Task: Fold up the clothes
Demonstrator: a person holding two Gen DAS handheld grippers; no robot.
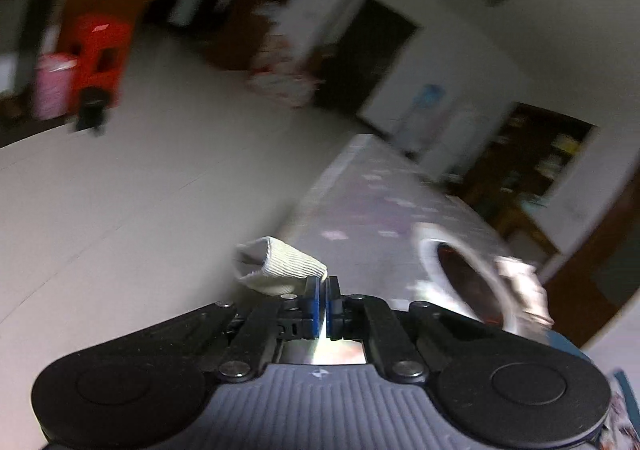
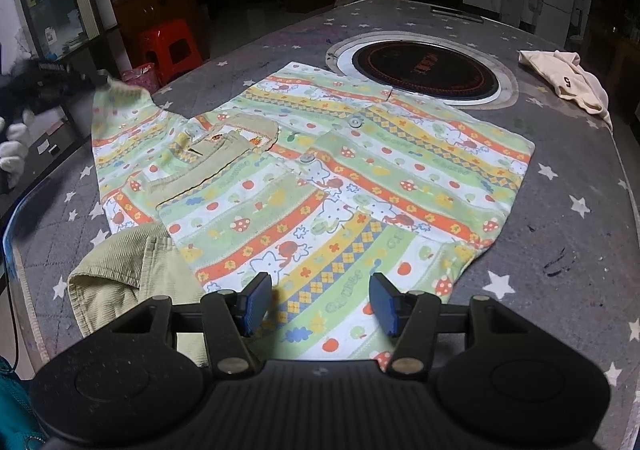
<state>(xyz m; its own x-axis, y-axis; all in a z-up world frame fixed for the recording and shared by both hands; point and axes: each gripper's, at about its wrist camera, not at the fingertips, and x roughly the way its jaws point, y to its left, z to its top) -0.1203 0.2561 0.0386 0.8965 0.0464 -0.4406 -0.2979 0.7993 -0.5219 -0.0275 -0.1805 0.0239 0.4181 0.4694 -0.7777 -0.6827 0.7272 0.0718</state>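
Left wrist view is badly smeared, yet the left gripper (image 1: 323, 296) shows its blue pads pinched together on a ribbed cream sleeve cuff (image 1: 286, 266), the rest of that sleeve out of frame. Across the star-print tablecloth (image 2: 568, 186) the patterned shirt (image 2: 320, 186) lies spread, partly covering olive corduroy trousers (image 2: 120, 270). The right gripper (image 2: 320, 302) hovers wide open and empty above its hem.

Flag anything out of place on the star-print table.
Olive corduroy garment lies bunched, partly under the striped cartoon-print shirt. Cream garment sits crumpled at the far right edge. Dark scuff marks stain the grey cover.
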